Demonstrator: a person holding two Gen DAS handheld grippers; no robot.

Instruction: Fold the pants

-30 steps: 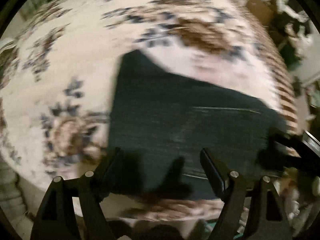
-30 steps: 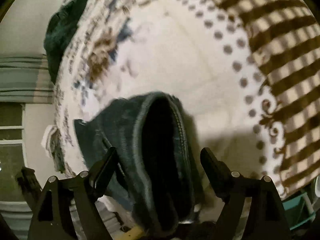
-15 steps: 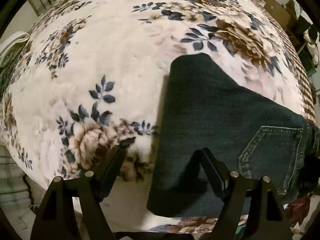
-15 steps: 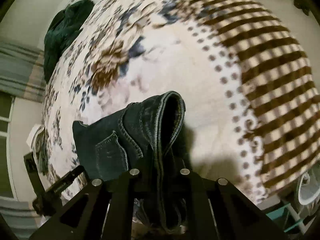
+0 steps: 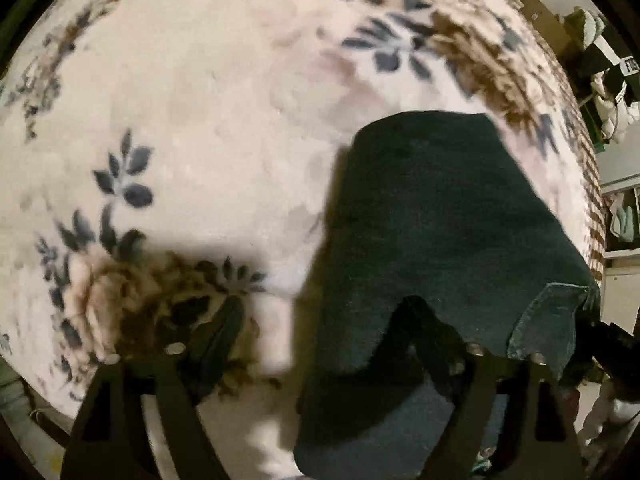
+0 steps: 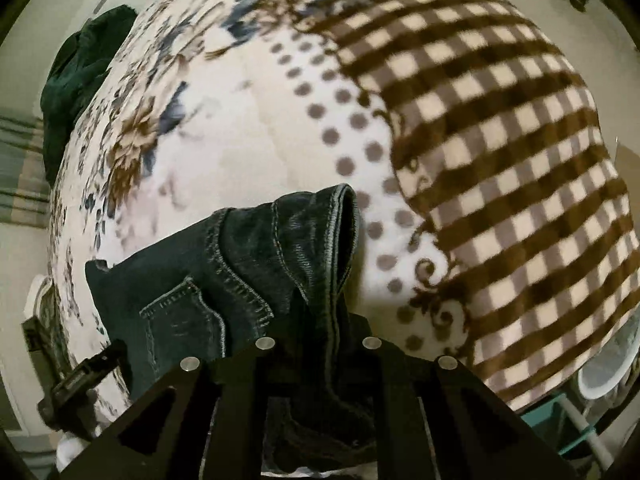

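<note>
- Pants (image 6: 240,280): dark matt denim, pale stitching, clamped in the right gripper (image 6: 318,344).
- Blanket (image 5: 224,128) under both grippers: plush, fuzzy cloth.
- Grippers: matt black plastic, shiny metal screws.

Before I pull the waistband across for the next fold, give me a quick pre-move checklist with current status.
1. Right claw shut on the jeans waistband: ok.
2. Left claw gripping denim: not ok, open, one finger over the fabric.
3. Jeans flat on the floral blanket: cannot tell, view blurred.
4. Back pocket facing up: ok.
5. Checkered blanket section free of objects: ok where visible.
</note>
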